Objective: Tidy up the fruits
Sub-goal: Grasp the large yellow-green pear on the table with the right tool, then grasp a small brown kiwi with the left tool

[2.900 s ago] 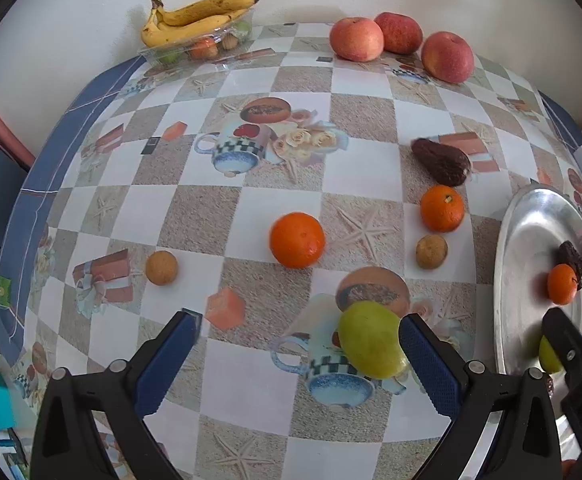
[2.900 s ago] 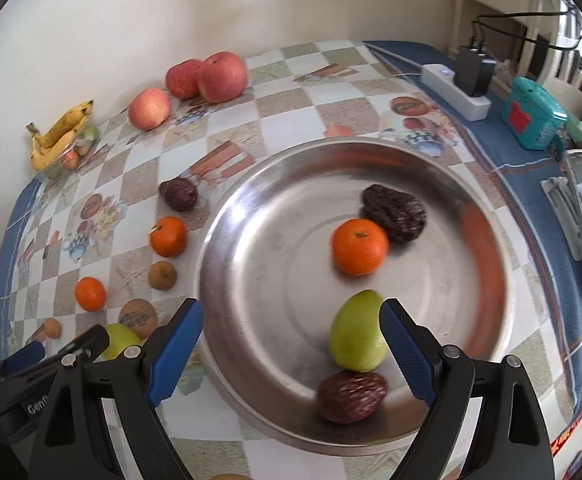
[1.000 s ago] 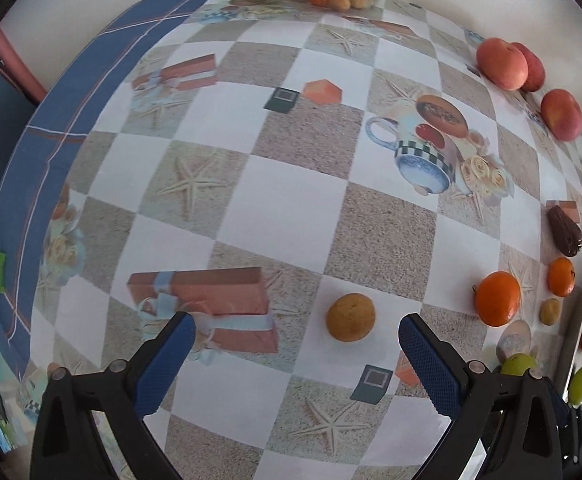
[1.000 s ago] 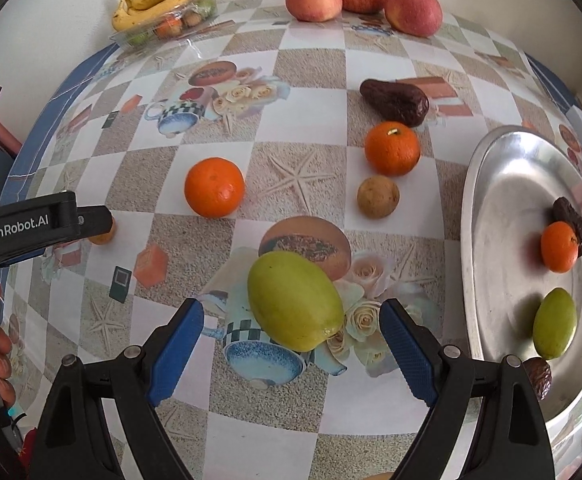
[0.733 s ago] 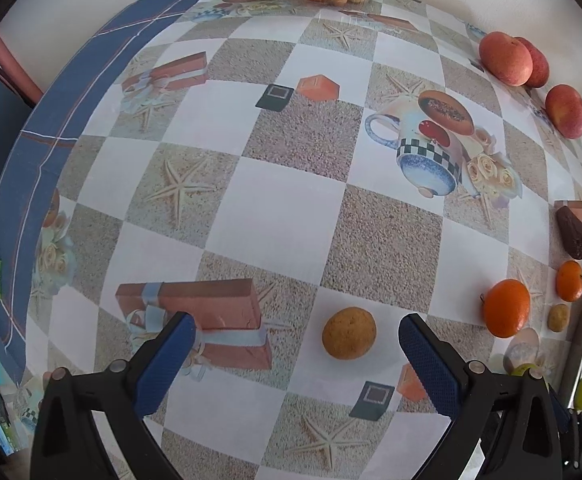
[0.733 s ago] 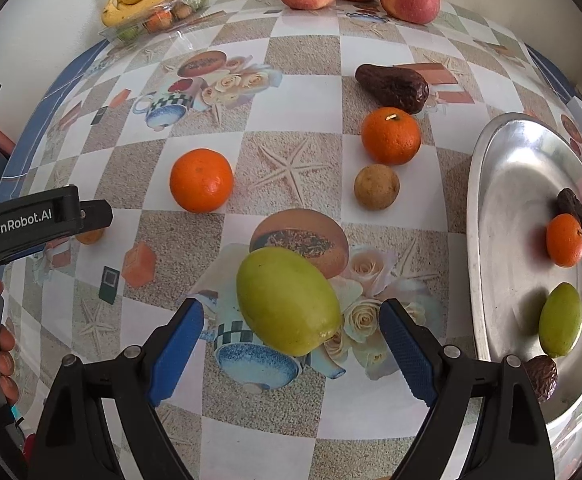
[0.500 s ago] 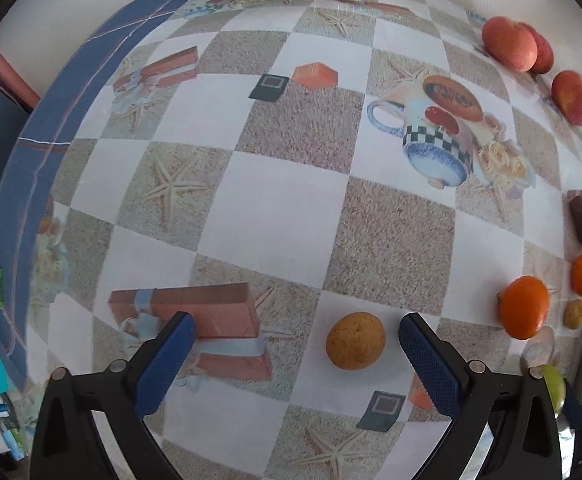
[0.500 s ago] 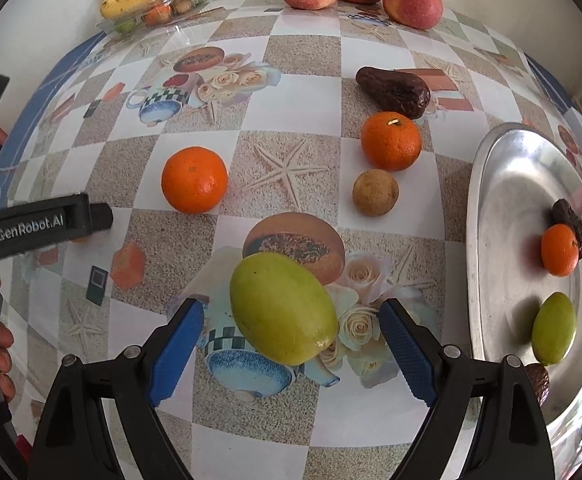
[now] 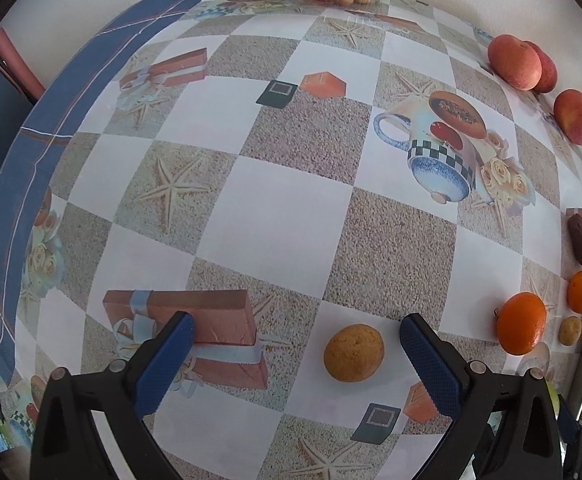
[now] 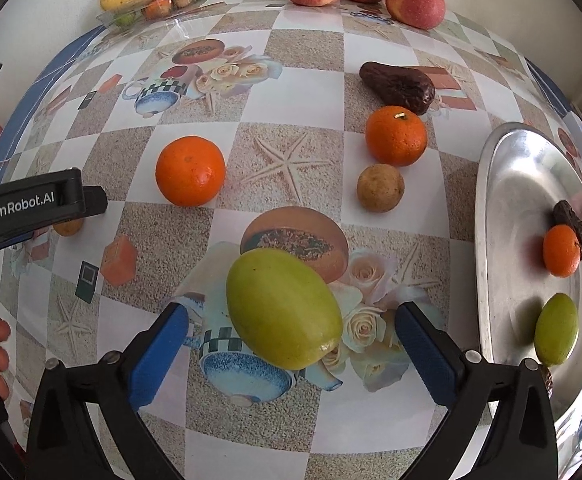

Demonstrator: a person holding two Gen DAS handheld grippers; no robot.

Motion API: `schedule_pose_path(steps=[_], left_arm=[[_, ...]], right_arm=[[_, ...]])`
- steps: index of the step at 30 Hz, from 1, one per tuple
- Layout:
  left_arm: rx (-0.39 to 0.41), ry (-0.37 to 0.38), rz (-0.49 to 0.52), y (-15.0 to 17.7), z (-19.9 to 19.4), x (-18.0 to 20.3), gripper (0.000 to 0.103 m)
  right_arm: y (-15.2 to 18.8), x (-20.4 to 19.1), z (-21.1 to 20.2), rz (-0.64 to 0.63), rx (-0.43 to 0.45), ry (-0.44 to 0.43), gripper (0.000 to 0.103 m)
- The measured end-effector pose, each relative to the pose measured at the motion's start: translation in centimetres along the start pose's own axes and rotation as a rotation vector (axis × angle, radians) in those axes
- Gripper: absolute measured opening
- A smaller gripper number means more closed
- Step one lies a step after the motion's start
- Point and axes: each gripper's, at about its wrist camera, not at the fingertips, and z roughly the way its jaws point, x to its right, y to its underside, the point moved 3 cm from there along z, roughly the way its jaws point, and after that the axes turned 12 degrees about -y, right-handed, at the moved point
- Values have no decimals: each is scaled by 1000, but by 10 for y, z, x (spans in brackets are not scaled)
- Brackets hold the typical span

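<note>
Tools both gape wide: left tool (image 9: 297, 354) frames a small brown fruit (image 9: 353, 352), right tool (image 10: 291, 340) straddles a green mango (image 10: 284, 307) on the worktop (image 10: 299, 84).

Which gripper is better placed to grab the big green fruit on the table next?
The right gripper: the big green fruit lies between its open fingers. The left gripper is open around the small brown fruit.
</note>
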Motion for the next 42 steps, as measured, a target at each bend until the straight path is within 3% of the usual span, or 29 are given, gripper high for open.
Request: schedule_pose_path(steps=[6, 16, 19, 22, 24, 26, 32, 35, 42], left_arm=[[78, 4, 16, 12, -8, 2, 103], [57, 25, 32, 8, -12, 6, 101], [80, 37, 32, 6, -19, 7, 88], [90, 81, 33, -1, -25, 9, 71], [91, 105, 25, -3, -29, 10, 50], [85, 124, 16, -4, -30, 9, 37], [58, 210, -35, -7, -30, 6, 12], [75, 230, -47, -7, -35, 4, 8], [79, 373, -141, -12, -48, -9, 4]], right_arm=[[7, 4, 0, 6, 56, 8, 103], [-2, 6, -6, 8, 28, 4, 103], [-7, 7, -8, 8, 41, 6, 95], [-12, 4, -14, -11, 56, -2, 73], [-14, 1, -17, -26, 58, -14, 53], [-14, 0, -18, -27, 59, -17, 47], [-13, 3, -22, 5, 60, -47, 46], [-12, 6, -27, 21, 75, -64, 46], [-15, 5, -47, 35, 129, -92, 46]])
